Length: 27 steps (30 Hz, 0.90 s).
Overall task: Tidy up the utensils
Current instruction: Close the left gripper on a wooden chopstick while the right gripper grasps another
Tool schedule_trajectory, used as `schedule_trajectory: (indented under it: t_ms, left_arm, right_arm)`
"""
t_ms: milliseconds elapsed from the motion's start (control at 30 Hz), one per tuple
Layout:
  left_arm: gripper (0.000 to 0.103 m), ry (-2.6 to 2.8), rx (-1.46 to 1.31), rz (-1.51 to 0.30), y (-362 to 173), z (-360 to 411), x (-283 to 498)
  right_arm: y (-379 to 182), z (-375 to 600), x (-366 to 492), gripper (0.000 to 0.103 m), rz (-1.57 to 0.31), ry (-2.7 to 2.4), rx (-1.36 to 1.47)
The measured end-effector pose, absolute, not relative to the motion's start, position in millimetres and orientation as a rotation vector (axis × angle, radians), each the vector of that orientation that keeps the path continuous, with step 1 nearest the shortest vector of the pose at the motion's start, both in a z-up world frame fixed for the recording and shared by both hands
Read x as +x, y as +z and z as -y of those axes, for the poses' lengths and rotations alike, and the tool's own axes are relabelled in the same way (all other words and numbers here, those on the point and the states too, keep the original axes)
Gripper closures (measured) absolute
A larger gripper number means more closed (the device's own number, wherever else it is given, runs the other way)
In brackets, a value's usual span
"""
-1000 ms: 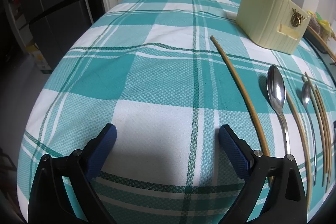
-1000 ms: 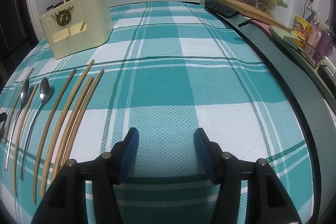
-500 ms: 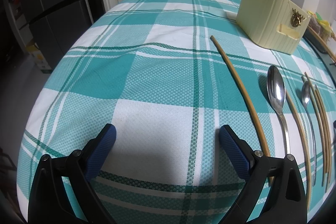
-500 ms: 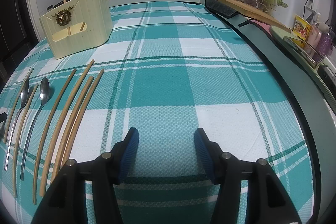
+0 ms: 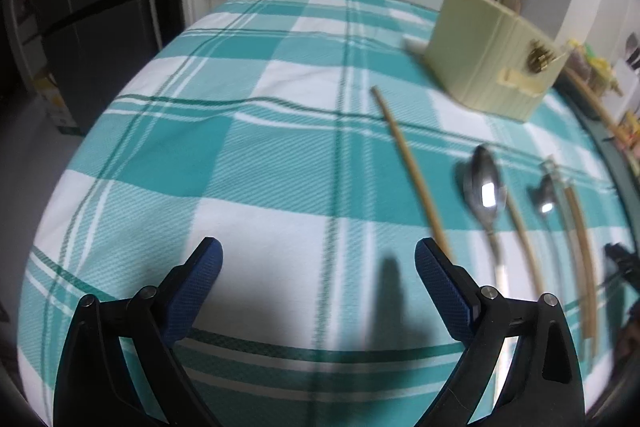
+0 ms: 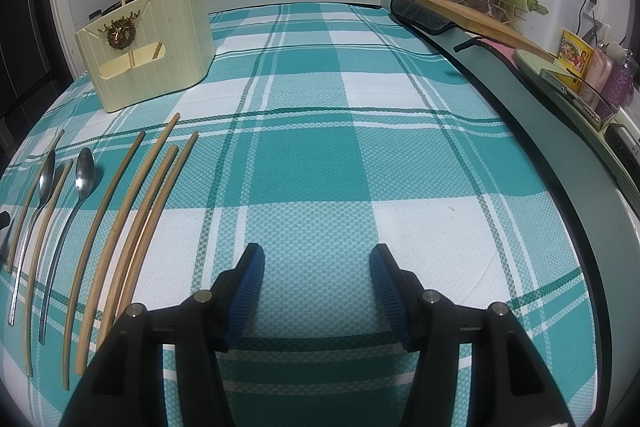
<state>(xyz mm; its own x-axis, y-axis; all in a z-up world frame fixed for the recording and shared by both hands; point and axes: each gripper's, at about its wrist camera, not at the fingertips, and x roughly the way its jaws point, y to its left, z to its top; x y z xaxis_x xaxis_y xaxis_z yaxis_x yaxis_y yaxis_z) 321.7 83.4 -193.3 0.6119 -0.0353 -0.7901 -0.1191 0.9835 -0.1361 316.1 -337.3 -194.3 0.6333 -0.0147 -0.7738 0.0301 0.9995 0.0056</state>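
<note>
Both the left hand-held gripper and the right hand-held gripper hover jaws apart, nothing between them, over the checked cloth on the worktop. Two spoons and several wooden chopsticks lie in a row between the grippers. The cream utensil holder stands beyond the row, with chopsticks in it.

A cream ribbed utensil holder stands upright, two chopsticks already poking from it. Just in front of it, lying flat in a row pointing toward it, are wooden chopsticks and two steel spoons, bowls nearest the holder.
</note>
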Motion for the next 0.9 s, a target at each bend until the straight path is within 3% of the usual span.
schedule_trajectory:
  t_ms: [167, 367, 567, 633, 767, 900]
  left_arm:
    - [0.011, 0.031, -0.096, -0.942, -193.8, -50.8, 336.4]
    - [0.029, 0.048, 0.007, -0.952, -204.9, -24.0, 340.6]
    - [0.076, 0.006, 0.023, -0.911, -202.0, -8.8, 327.8]
    - [0.091, 0.006, 0.023, -0.902, -201.6, -4.6, 323.6]
    - [0.096, 0.028, 0.018, -0.908, -201.0, -2.1, 319.9]
    - [0.097, 0.040, -0.011, -0.923, -200.5, -6.1, 309.2]
  right_arm:
    - [-194.4, 337.1, 316.1, 0.046, -0.885, -0.026, 0.019]
    - [-194.4, 336.9, 316.2, 0.046, -0.884, -0.025, 0.020]
    - [-183.0, 316.9, 302.1, 0.046, -0.874, 0.085, 0.032]
    - [-173.2, 294.8, 290.2, 0.050, -0.855, 0.173, 0.045]
    - [-168.8, 259.9, 286.6, 0.074, -0.895, 0.264, 0.021]
    - [-186.1, 252.0, 295.1, 0.089, -0.989, 0.263, 0.047]
